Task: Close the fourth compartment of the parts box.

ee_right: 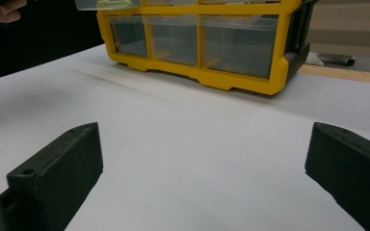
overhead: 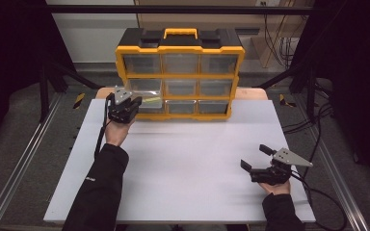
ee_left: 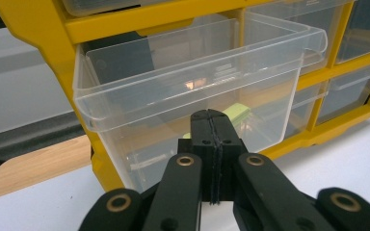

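— What stands on the white table (overhead: 183, 168)?

— A yellow organizer (overhead: 179, 74), at the far edge. Its middle-left clear drawer (ee_left: 192, 91) is pulled out, a green item (ee_left: 236, 113) inside.

— And the tools?

— The left gripper (ee_left: 211, 144), jaws pressed together, sits at the drawer's front. The right gripper (overhead: 255, 161) rests well apart, jaws spread wide on nothing.

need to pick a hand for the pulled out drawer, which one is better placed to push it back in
Left. The left gripper, jaws shut, sits right at the front of the open clear drawer. The right gripper rests open on the white table, far from the organizer.
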The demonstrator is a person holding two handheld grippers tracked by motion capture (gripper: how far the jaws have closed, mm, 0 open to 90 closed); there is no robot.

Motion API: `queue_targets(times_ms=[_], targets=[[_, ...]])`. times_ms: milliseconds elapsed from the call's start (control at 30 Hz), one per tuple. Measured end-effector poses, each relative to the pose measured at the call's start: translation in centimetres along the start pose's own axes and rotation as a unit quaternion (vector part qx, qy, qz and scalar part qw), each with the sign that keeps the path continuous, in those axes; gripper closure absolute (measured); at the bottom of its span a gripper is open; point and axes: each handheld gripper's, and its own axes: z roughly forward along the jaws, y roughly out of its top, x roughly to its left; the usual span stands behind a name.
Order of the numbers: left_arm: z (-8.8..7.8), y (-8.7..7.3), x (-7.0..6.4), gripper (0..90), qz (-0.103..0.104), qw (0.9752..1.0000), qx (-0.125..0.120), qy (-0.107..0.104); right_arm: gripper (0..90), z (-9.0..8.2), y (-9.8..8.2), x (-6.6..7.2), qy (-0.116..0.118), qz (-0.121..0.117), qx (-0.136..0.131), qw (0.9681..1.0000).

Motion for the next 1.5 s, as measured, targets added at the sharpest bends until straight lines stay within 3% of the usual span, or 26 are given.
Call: queue_targets(times_ms=[1500], targets=[[2.6,1.0,1.1,89.9,-0.001,0.9998,0.013,0.014,0.2,0.0,-0.1,-0.1,0.000,-0.001,0.000,1.0000]])
